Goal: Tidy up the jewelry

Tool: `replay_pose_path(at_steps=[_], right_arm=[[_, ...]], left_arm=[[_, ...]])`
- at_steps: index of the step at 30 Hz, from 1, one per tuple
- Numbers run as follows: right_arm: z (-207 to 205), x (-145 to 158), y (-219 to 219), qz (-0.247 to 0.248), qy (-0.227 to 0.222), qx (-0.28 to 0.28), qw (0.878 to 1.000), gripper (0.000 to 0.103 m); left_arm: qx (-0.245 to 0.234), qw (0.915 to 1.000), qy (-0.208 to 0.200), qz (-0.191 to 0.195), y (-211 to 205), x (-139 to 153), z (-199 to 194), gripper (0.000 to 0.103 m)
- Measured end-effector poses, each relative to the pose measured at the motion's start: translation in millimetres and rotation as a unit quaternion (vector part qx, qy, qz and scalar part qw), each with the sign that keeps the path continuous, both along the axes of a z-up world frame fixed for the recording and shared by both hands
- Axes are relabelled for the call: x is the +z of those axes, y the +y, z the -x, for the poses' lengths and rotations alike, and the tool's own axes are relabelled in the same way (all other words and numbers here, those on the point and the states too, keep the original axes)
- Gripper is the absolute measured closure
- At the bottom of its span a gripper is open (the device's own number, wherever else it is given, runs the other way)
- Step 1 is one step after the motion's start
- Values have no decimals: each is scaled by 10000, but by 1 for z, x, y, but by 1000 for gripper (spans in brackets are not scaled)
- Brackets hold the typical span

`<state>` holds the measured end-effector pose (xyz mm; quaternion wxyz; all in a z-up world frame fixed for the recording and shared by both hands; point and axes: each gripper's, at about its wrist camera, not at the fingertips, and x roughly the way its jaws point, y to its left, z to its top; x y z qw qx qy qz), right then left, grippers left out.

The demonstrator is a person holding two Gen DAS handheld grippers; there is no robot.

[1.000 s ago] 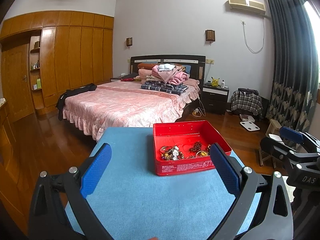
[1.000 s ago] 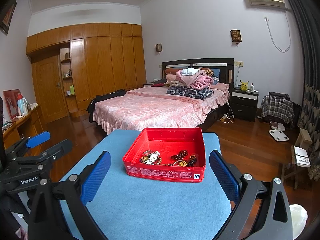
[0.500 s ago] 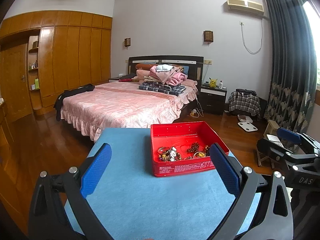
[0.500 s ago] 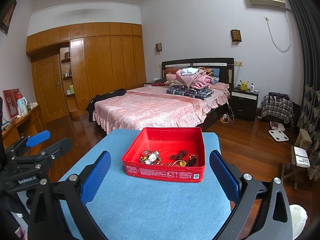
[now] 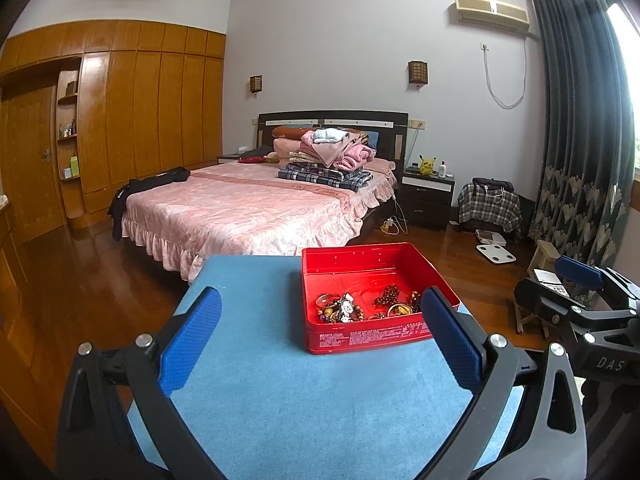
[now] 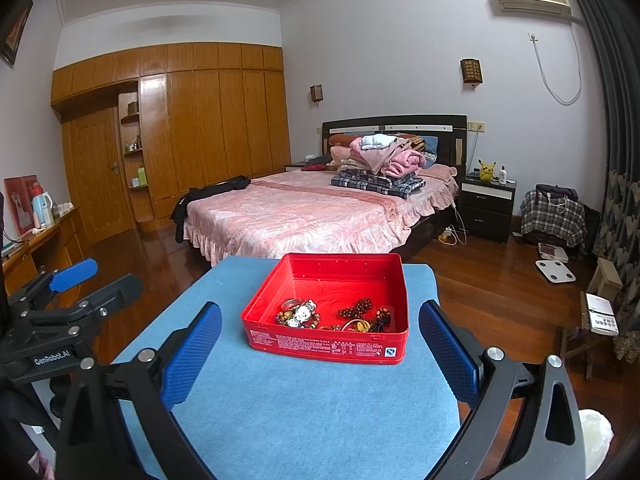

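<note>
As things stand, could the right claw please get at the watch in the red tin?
Probably yes: the right claw is open, the red tin has no lid, and the watch lies on top of the jewelry with nothing between.

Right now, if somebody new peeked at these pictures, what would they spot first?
Probably the bright red tin, open on the blue table in front of both open grippers, the left gripper and the right gripper. A tangle of jewelry lies along its near side: a silver watch to the left, dark red beads beside it. Behind the table stands a big pink bed piled with folded clothes.
</note>
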<state>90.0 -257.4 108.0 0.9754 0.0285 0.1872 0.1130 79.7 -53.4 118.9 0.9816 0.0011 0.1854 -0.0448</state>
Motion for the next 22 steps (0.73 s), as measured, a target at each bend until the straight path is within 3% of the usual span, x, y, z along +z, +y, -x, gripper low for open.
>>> replay_pose_path(at_steps=[22], right_arm=[[-4, -2, -3, 4, 82, -36, 10000, 6]], left_arm=[[-84, 9999, 81, 20, -6, -7, -4, 6]])
